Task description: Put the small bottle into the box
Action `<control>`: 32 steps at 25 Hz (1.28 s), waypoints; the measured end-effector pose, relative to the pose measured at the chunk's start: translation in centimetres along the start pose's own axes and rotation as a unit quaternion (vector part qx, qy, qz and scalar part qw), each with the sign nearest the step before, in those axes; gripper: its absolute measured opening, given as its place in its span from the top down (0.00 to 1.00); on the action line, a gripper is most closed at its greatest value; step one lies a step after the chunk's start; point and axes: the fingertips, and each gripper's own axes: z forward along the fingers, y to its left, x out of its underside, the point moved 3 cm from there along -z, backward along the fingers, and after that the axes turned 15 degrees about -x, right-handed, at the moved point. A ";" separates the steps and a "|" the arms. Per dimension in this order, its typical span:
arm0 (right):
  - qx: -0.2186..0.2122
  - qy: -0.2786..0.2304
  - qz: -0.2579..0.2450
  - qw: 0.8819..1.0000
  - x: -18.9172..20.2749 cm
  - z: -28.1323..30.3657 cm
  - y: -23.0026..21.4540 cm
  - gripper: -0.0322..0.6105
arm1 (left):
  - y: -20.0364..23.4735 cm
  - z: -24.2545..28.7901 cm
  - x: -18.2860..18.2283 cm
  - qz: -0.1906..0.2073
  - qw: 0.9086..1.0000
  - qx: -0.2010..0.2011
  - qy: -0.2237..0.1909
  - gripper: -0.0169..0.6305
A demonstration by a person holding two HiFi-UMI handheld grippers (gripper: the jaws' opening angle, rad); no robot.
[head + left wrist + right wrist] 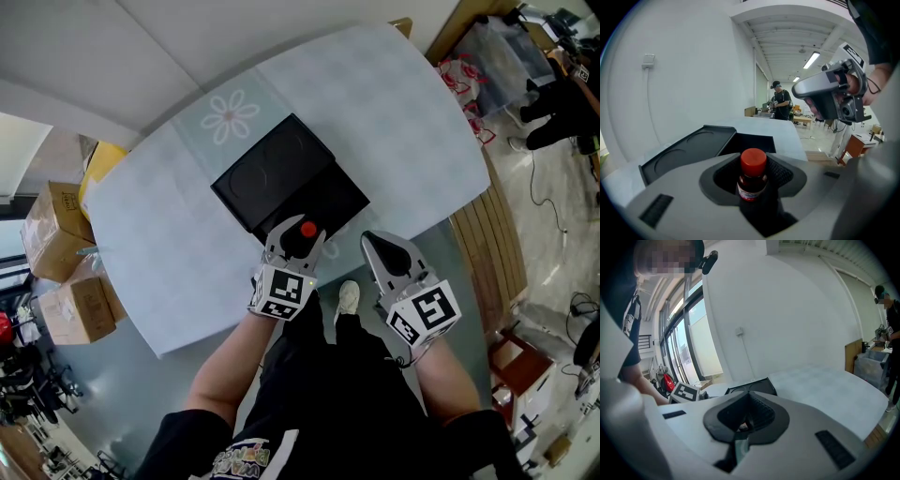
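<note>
A small dark bottle with a red cap (pixel 307 229) (pixel 752 174) stands upright between the jaws of my left gripper (pixel 298 234) (pixel 753 165), which is shut on it. It hangs at the near edge of the open black box (pixel 323 202) (pixel 752 142), whose lid (pixel 272 164) lies flat behind on the pale tablecloth (pixel 169 234). My right gripper (pixel 382 247) (pixel 748 405) is to the right of the box, off the table's near edge, shut with nothing held. The box (pixel 751 386) shows just beyond its jaws.
Cardboard boxes (pixel 58 225) sit on the floor to the left of the table. A slatted wooden bench (pixel 480 234) runs along the table's right side. A person (pixel 780 101) stands far off in the room, with more tables behind.
</note>
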 end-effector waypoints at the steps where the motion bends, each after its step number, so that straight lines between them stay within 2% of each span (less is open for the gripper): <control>1: 0.000 0.000 0.001 1.000 0.0 -0.1 0.0 0.94 | 0.0 0.0 0.0 0.000 1.000 0.001 0.000 0.73; 6: -0.002 -0.002 0.001 1.000 0.2 -0.6 0.0 0.94 | -0.4 0.2 0.1 0.004 1.000 0.010 0.007 0.73; 13: -0.005 -0.006 -0.001 1.000 0.0 -1.1 0.2 0.94 | -0.8 -0.1 0.0 0.006 1.000 0.011 0.007 0.62; 19: -0.009 -0.011 -0.009 1.000 -0.1 -1.8 0.7 0.94 | -0.3 -1.7 -1.6 -0.002 1.000 -0.005 -0.029 0.61; 25: -0.023 -0.019 -0.027 0.999 -0.8 -2.7 2.0 0.94 | 0.3 -4.8 -3.6 -0.019 0.997 -0.037 -0.058 0.61; 32: -0.045 -0.034 -0.051 0.997 -1.9 -5.6 4.0 0.94 | -1.3 -9.5 -6.6 -0.037 0.993 -0.064 -0.091 0.62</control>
